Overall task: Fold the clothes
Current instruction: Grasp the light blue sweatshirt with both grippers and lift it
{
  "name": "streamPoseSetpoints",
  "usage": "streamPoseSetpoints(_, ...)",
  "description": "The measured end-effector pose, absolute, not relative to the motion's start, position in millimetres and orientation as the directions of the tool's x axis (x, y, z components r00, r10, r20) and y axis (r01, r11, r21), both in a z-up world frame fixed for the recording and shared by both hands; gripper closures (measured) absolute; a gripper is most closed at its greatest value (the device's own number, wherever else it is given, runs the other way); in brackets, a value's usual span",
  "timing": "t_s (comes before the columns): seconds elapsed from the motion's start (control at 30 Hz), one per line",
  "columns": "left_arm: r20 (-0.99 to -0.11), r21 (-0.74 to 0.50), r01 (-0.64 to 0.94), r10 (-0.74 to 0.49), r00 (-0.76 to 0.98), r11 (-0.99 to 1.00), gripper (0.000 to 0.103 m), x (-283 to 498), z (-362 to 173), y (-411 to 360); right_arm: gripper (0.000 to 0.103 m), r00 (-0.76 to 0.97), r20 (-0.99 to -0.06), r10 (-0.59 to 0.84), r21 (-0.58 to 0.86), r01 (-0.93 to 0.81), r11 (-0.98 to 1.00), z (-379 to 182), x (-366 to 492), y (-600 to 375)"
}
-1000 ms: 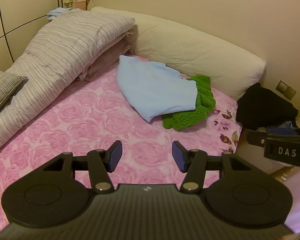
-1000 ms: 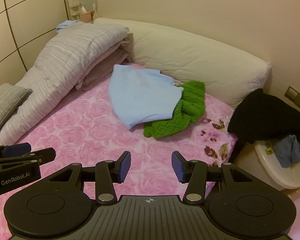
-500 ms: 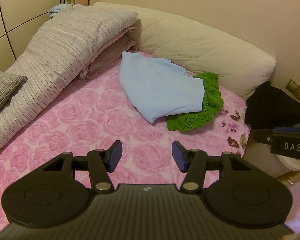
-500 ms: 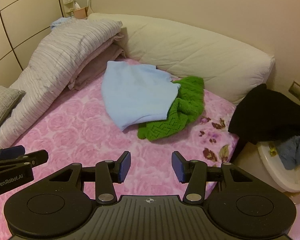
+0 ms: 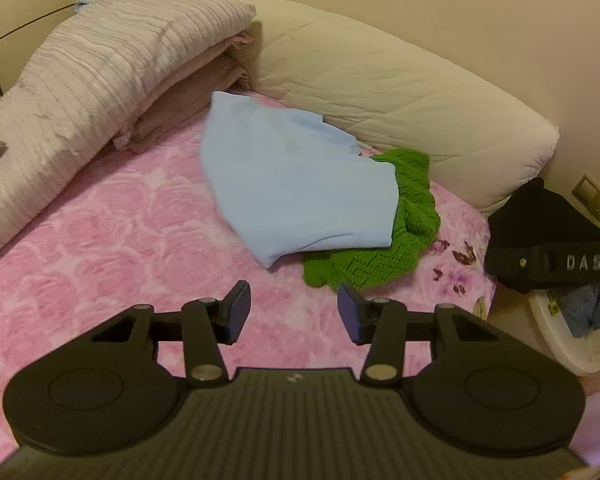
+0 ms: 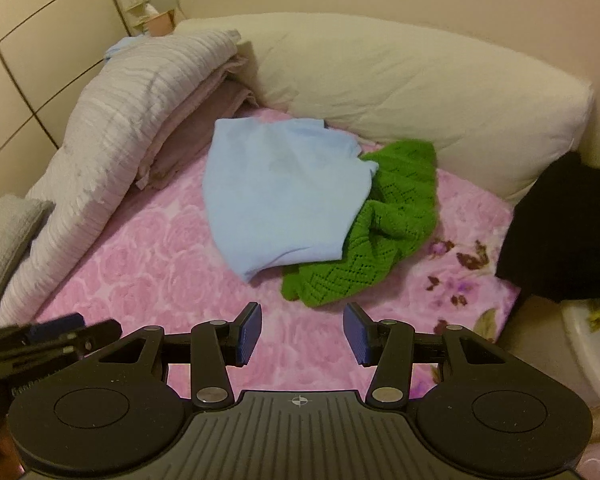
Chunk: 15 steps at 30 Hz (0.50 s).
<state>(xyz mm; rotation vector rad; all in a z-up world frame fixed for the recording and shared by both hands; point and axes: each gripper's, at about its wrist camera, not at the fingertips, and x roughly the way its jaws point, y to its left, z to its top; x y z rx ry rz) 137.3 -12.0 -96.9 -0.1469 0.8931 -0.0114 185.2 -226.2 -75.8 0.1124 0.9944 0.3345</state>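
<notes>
Both grippers hang over the pink rose-print bedspread (image 5: 112, 232), pointing down toward the clothes. The left gripper (image 5: 292, 312) has its jaws standing apart with nothing but bedspread showing between the blue pads (image 5: 236, 312), and those jaws have just been closing in a little, on nothing at all. The right gripper (image 6: 302, 334) is parted too, empty, its pads clear of any cloth.

Ahead of both sits the light blue garment (image 6: 280, 192), loosely folded, lying toward the far side of the bed just short of the long cream bolster (image 6: 400, 92) that runs along the far edge. It lies partly over the green knitted garment (image 6: 380, 236), which pokes out from under its right side and spreads toward the right edge of the bed (the knit's nearest hem is the closest cloth to either gripper, yet apart from both).

Along the left edge of the bed, a stack of folded bedding: a grey ribbed quilt (image 5: 100, 72) on top of mauve layers (image 5: 188, 96), with a small grey cushion (image 6: 8, 236) at its near end. Off the bed's right edge, a black garment (image 6: 560, 232) is heaped over a white basin (image 5: 572, 344) holding something blue; what that is I cannot tell.

In the left wrist view the right gripper's side shows at the right edge; in the right wrist view the left gripper's fingers show at the lower left, somewhat blurred.
</notes>
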Motion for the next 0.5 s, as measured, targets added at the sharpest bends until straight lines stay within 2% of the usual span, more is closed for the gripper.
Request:
streamPoseSetpoints(0.17,-0.787,-0.178,-0.046,-0.114,0.606,0.983,0.061,178,-126,-18,0.054,0.459,-0.799,0.388,0.338,-0.191,0.922,-101,233,-242)
streamPoseSetpoints(0.5,-0.833,-0.171,-0.049,-0.118,0.54,0.984,0.063,251,-193,-33,0.054,0.417,-0.752,0.51,0.531,-0.074,0.844,-155,313,-269)
